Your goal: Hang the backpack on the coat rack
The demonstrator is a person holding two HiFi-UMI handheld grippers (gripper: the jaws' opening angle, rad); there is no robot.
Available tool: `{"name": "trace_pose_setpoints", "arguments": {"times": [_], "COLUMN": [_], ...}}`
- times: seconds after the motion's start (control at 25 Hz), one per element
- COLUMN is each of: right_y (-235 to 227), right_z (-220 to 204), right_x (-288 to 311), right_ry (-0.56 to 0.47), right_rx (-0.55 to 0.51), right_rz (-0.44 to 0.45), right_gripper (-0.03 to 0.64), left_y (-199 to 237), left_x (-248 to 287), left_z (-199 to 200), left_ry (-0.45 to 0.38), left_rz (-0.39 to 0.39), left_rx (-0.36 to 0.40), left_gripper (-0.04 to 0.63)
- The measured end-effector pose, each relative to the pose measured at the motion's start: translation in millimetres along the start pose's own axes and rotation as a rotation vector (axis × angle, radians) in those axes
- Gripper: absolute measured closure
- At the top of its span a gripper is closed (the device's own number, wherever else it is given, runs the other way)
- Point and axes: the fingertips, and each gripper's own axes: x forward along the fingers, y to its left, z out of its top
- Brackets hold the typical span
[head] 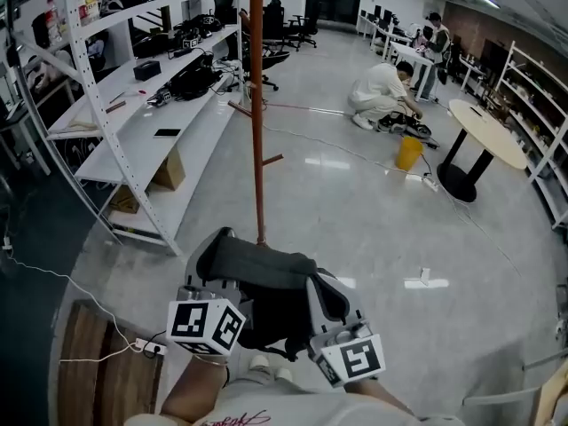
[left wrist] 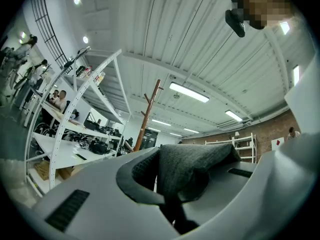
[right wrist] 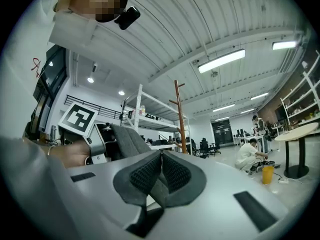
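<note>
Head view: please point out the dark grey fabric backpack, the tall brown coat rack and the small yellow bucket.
dark grey fabric backpack (head: 262, 269), head view, its upper fabric panel
tall brown coat rack (head: 257, 122), head view, middle of its pole
small yellow bucket (head: 408, 153), head view, its side wall

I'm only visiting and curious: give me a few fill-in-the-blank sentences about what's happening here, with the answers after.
1. The left tool and right tool are both shut on the grey ____.
2. It is not yet hung on the tall brown ____ ahead.
3. The bucket beside the crouching person is ____.
Missing words: backpack; coat rack; yellow.
</note>
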Motion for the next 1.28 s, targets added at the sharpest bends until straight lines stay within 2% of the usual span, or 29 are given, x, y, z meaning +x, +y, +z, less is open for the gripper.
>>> {"name": "trace_pose_setpoints", "arguments": {"times": [0.24, 0.36, 0.52, 0.72, 0.92, 1.08, 1.28], "right_y": [-14, -20, -36, -58, -83, -100, -126], "right_z": [-5, -5, -10, -16, -12, -13, -22], "right_x": [27, 49, 81, 143, 212, 246, 268], "right_ry": [0.012, 0.007, 0.007, -0.009, -0.028, -0.04, -0.023], "right_rx": [0.011, 0.017, 0.004, -0.002, -0.022, 0.009, 0.047], "right_rz": [0.005, 0.003, -0.006, -0.012, -0.027, -0.056, -0.122], "right_gripper": [0.6, 0.6, 0.6, 0.6, 0.6, 0.6, 0.6], "left_y": [8, 22, 42, 65, 81, 98, 110], "left_x": [35, 54, 81, 123, 167, 195, 239], "left_z": [11, 6, -8, -19, -41, -57, -35], "left_ry": [-0.028, -0.024, -0.006, 0.02, 0.091, 0.143, 0.094], "left_rz": [0.013, 0.015, 0.01, -0.019, -0.088, -0.101, -0.134], "left_rx": [0.03, 0.049, 0.031, 0.0, 0.025, 0.027, 0.082], "left_gripper": [0.571, 0.571, 0.571, 0.571, 0.571, 0.571, 0.571]}}
